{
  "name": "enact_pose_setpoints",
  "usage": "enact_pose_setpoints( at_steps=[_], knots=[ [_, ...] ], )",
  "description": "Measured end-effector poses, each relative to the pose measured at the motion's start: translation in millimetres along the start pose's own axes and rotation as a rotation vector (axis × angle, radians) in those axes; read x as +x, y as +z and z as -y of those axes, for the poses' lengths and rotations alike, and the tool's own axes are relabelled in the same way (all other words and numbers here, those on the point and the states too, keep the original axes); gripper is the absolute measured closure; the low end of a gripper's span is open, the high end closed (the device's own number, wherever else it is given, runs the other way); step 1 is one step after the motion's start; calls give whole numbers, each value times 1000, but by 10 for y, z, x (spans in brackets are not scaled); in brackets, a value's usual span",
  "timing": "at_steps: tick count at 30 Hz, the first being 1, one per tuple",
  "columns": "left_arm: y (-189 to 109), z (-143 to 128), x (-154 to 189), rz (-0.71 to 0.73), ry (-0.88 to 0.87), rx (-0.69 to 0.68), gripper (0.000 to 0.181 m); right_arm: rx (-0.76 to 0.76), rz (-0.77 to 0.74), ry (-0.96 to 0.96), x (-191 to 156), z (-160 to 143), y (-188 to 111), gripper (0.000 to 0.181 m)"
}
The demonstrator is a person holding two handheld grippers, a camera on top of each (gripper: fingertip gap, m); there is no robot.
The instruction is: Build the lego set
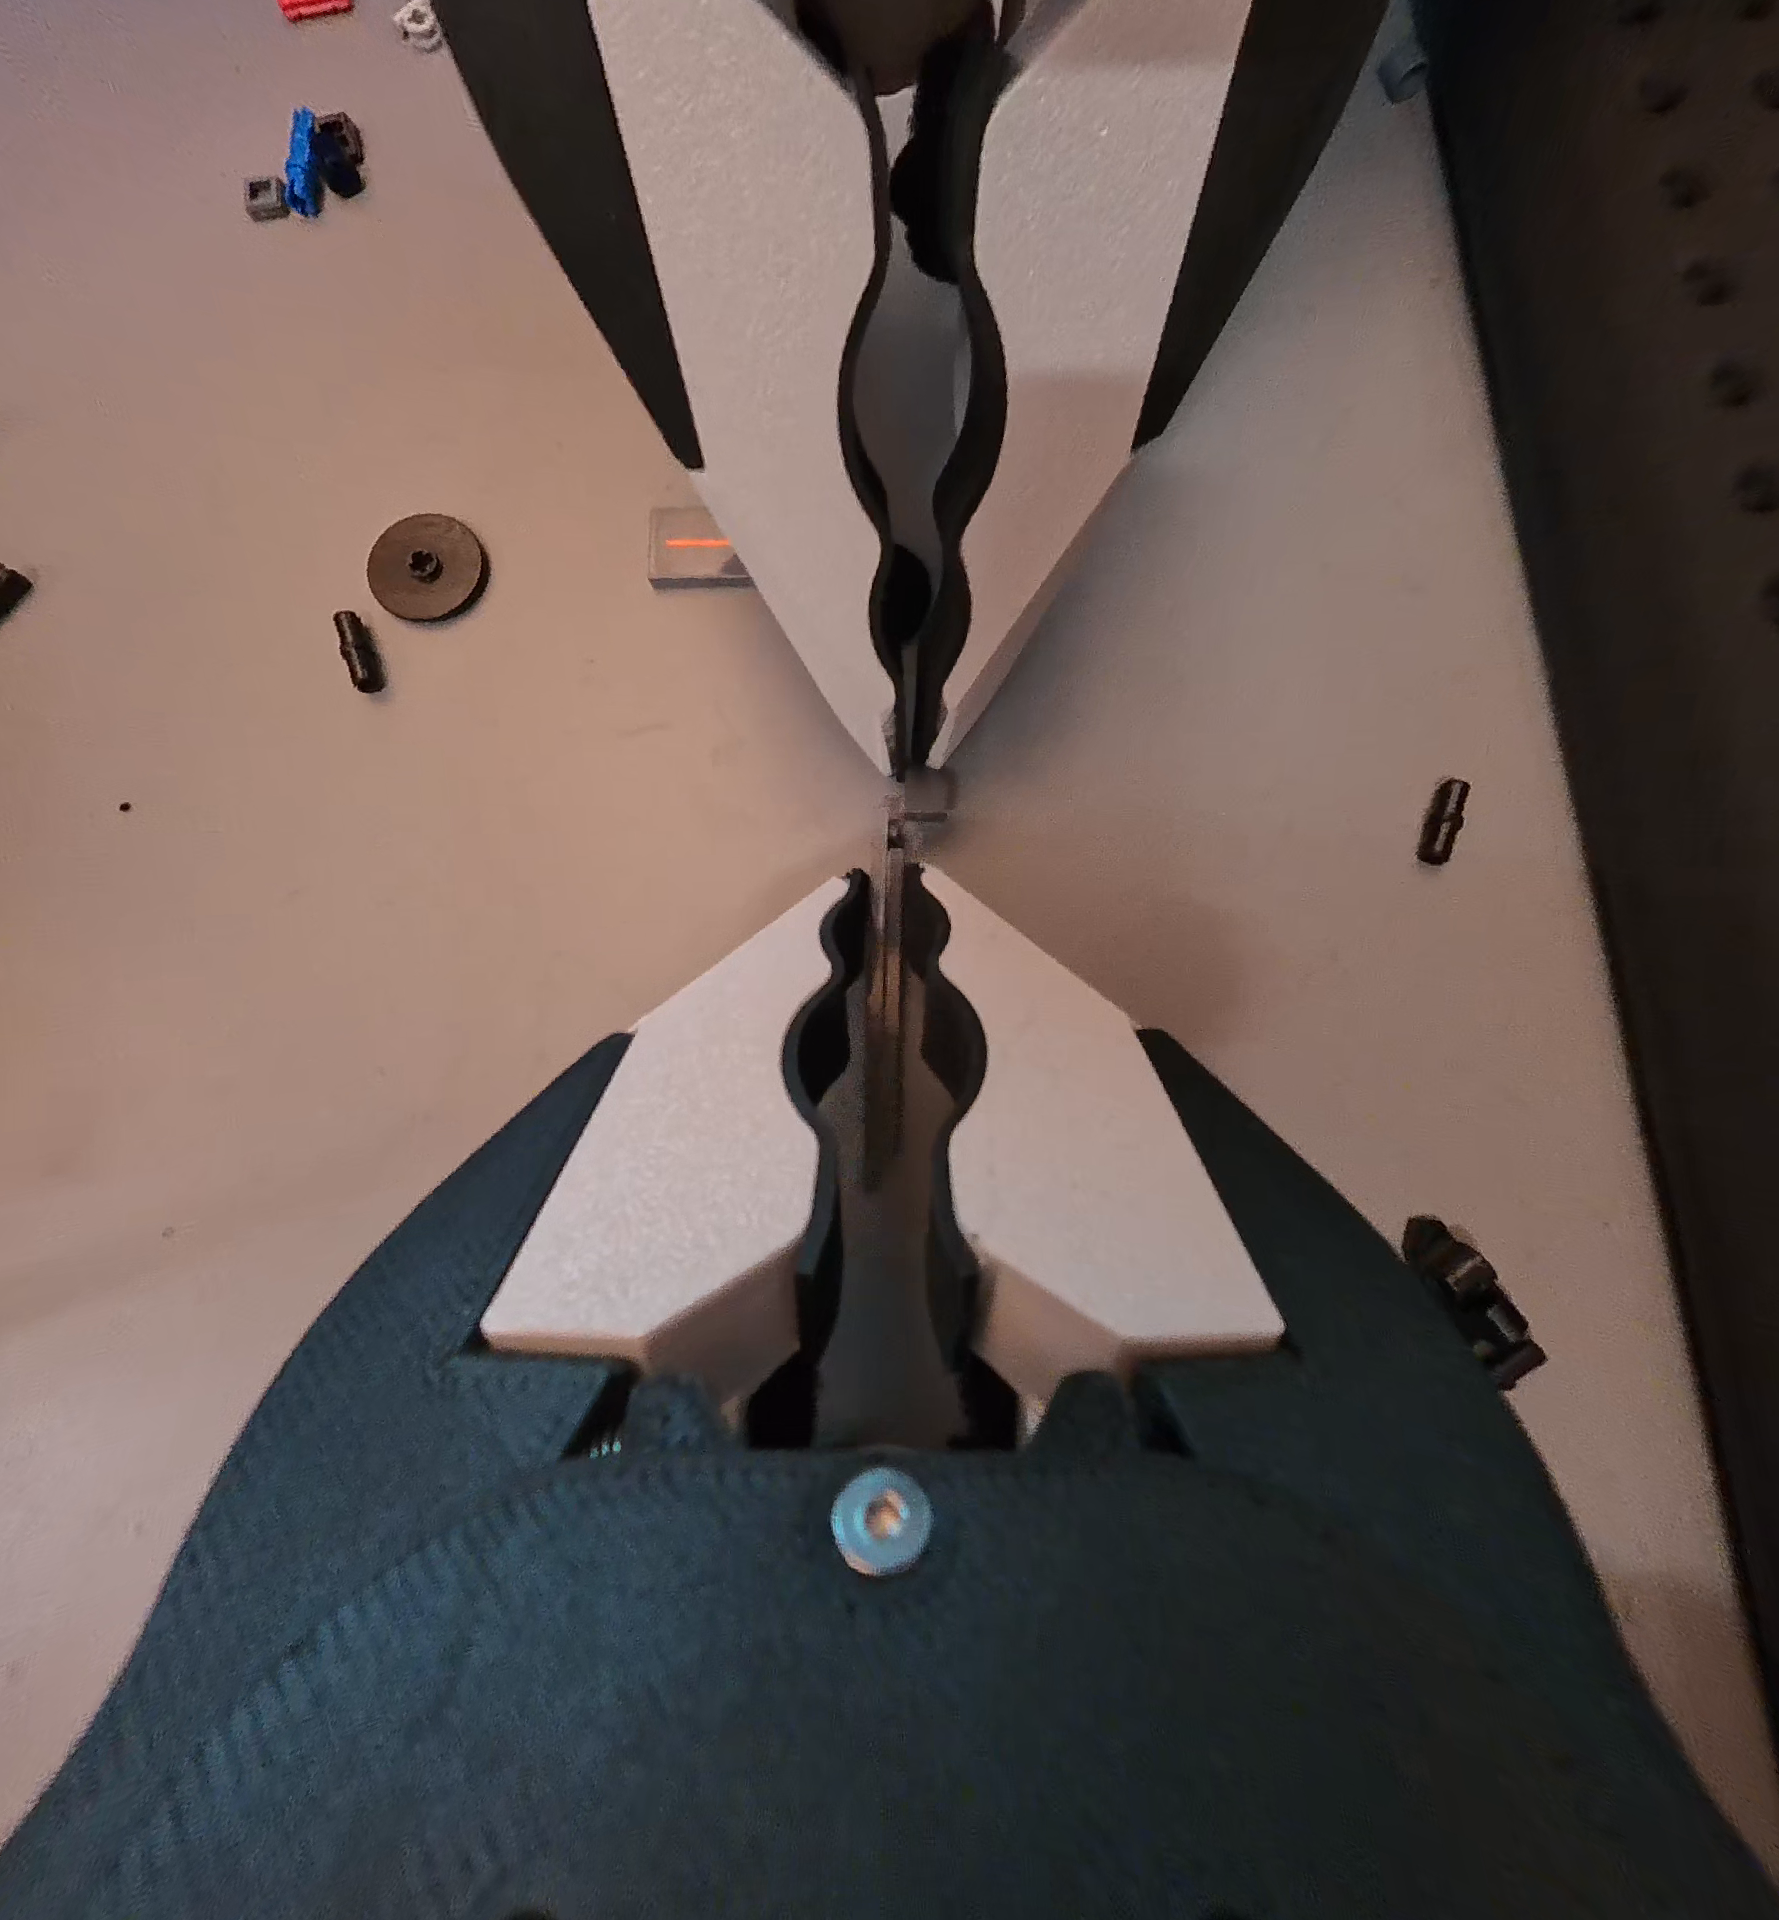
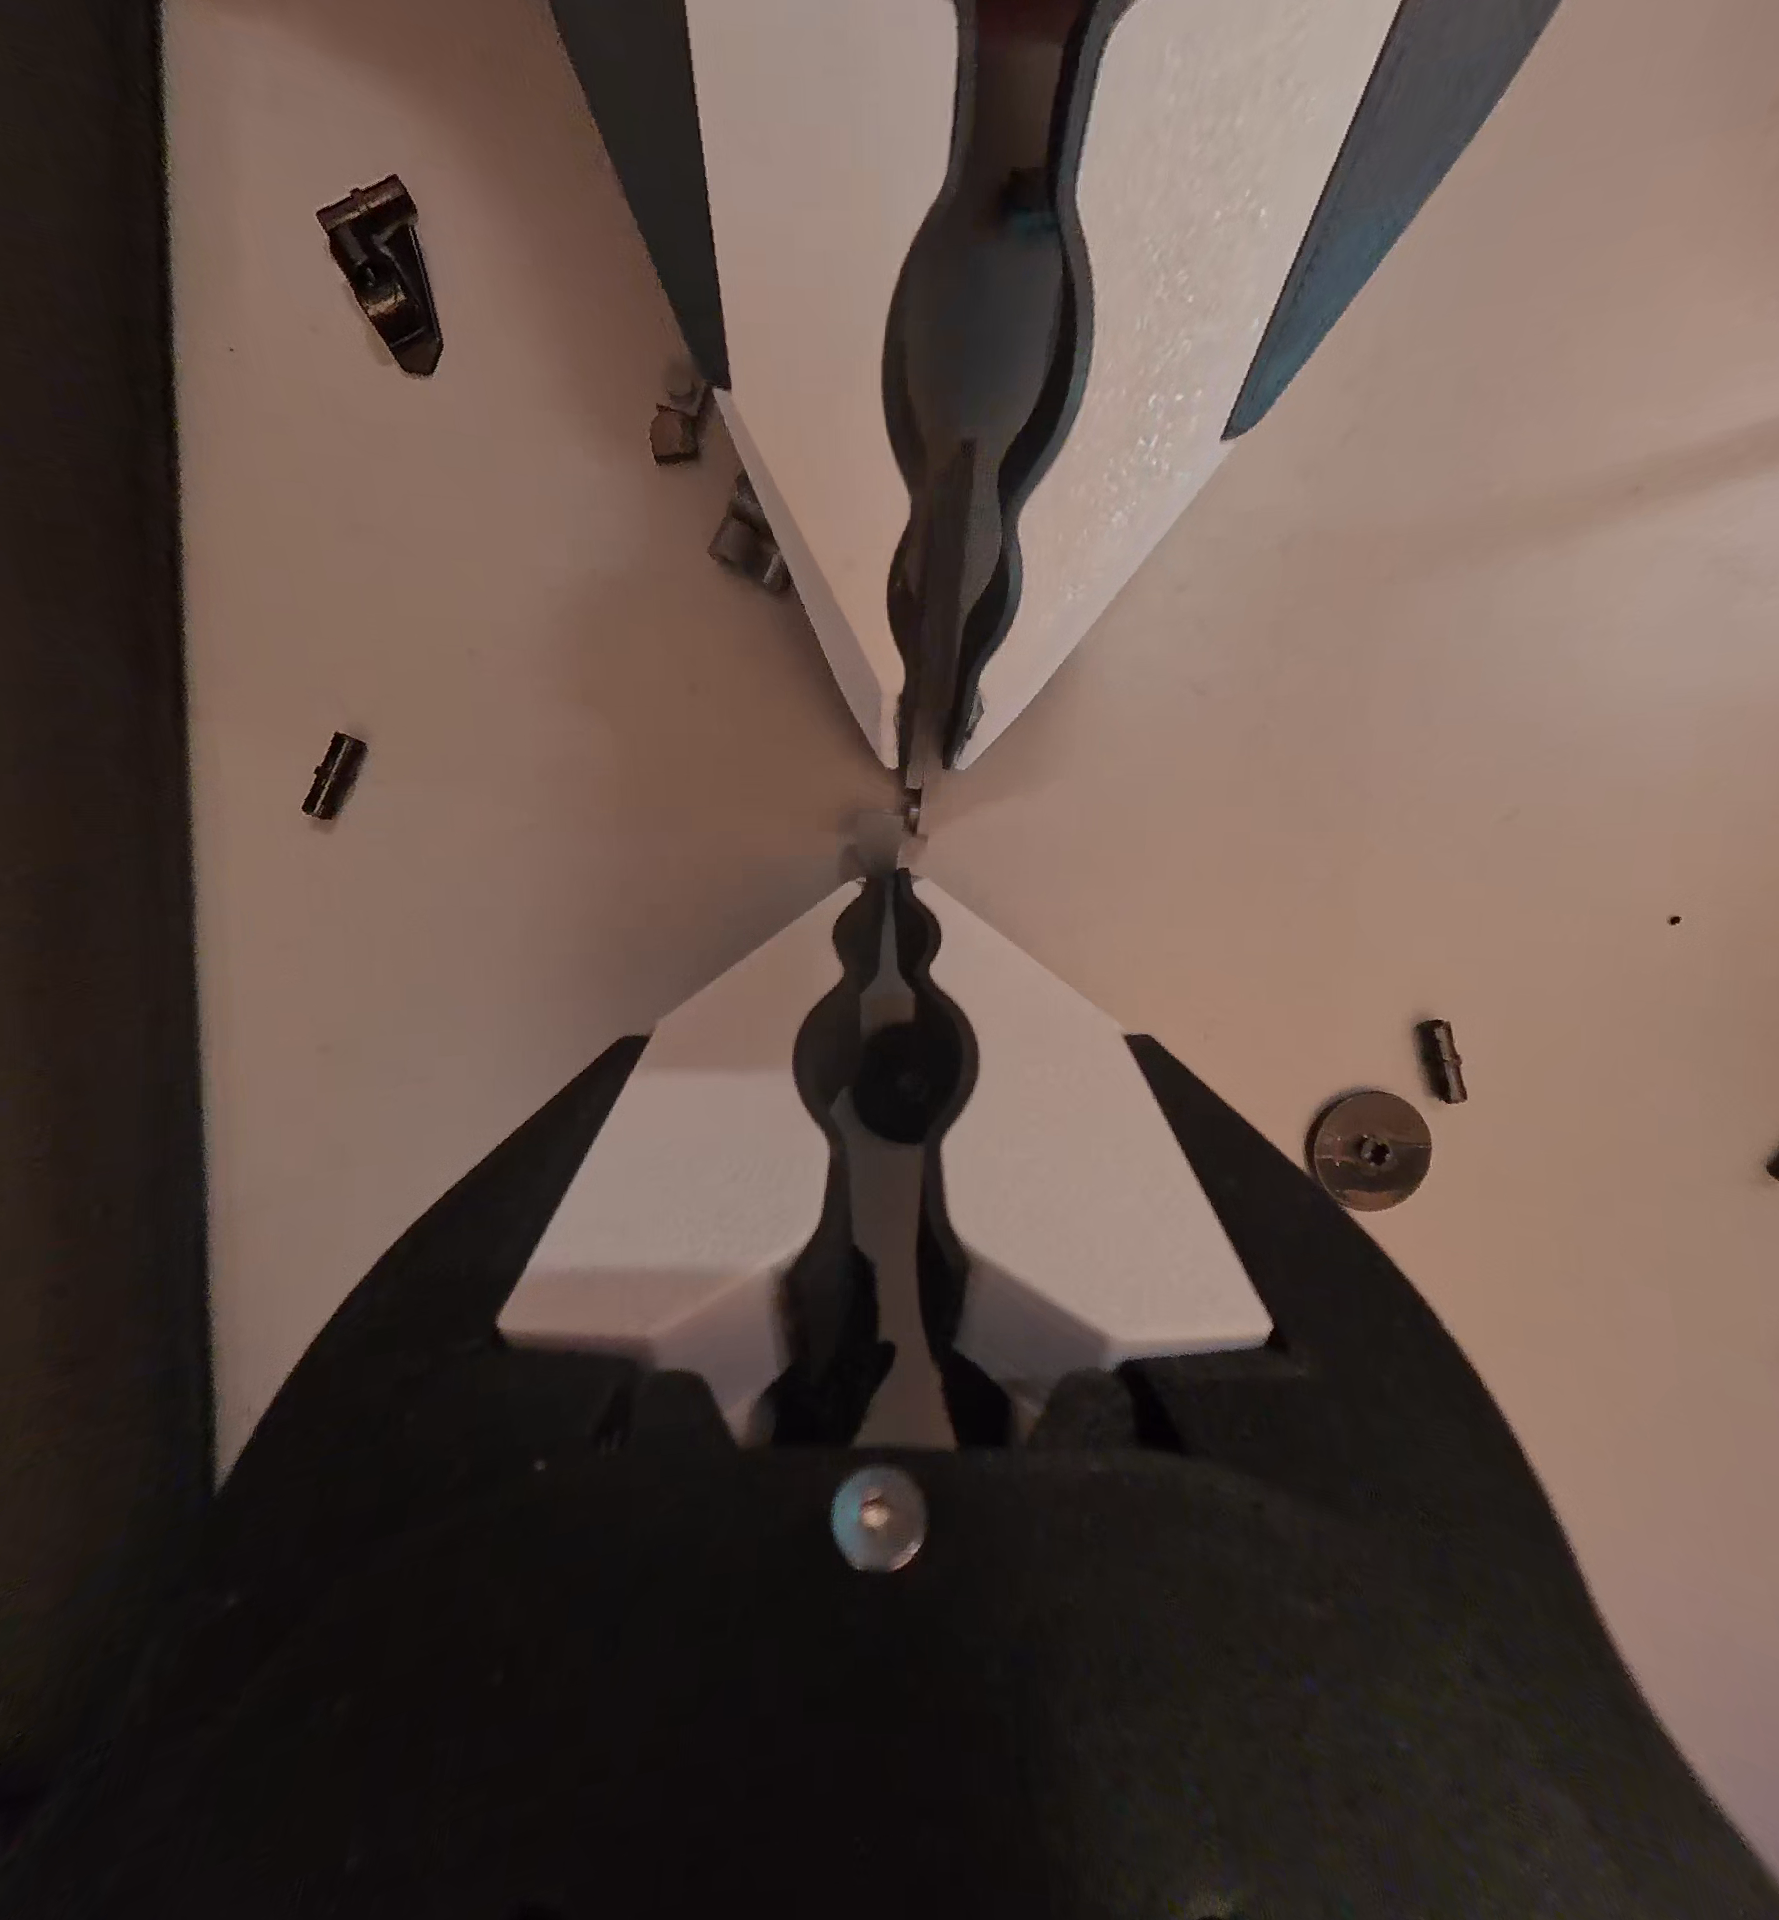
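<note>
Both grippers meet tip to tip over a white table (image 1: pixel 345 1039). My left gripper (image 1: pixel 890 883), dark teal, is shut on a thin grey Lego piece (image 1: pixel 885 997) seen edge-on between its fingers. My right gripper (image 2: pixel 885 883), black, is shut on a small grey Lego piece (image 2: pixel 880 831) that sticks out past its tips. The two pieces touch at the tips, in the left wrist view (image 1: pixel 916 805) too. The right gripper (image 1: pixel 906 748) enters the left wrist view from the top. The left gripper (image 2: pixel 932 748) enters the right wrist view from the top. How the pieces join is too small to tell.
Loose parts lie on the table: a black disc (image 1: pixel 428 566), black pins (image 1: pixel 358 649) (image 1: pixel 1443 821), a blue piece (image 1: pixel 305 166), a grey tile with an orange line (image 1: pixel 698 549), a black wedge part (image 2: pixel 386 275). A dark perforated mat (image 1: pixel 1695 623) borders the table. The tips of both grippers are at nearly the same place. The black disc (image 1: pixel 428 566) is about equally far from each gripper, around 11 centimetres. Seen from the right wrist view (image 2: pixel 1368 1151) as well.
</note>
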State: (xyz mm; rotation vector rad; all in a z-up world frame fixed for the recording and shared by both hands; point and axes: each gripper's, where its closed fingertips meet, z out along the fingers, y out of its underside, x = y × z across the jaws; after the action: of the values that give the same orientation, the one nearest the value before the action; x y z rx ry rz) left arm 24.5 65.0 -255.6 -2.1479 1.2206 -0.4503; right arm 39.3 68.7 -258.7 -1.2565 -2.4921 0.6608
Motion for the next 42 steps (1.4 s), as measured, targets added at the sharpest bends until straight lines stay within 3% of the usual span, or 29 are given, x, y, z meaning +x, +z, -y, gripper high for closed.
enact_pose_setpoints(
  at_steps=[12, 21, 36, 40, 42],
  knots=[
    [-35, -45, 175, -175, -166, -16, 176, 10, 11, -17, -34, 16, -20, 181],
    [-23, -51, 49, -116, -167, 10, 174, 23, 21, -17, -54, 39, -34, 181],
    [-13, 31, 128, -151, -131, 47, 176, 57, 17, -4, -38, 130, 59, 177],
    [-29, 51, 92, -121, -116, 65, 176, 85, 46, 74, 1, 134, 36, 178],
    [-63, 96, 57, -72, -66, 85, 165, 111, 65, 148, 51, 125, 3, 178]
  ],
)
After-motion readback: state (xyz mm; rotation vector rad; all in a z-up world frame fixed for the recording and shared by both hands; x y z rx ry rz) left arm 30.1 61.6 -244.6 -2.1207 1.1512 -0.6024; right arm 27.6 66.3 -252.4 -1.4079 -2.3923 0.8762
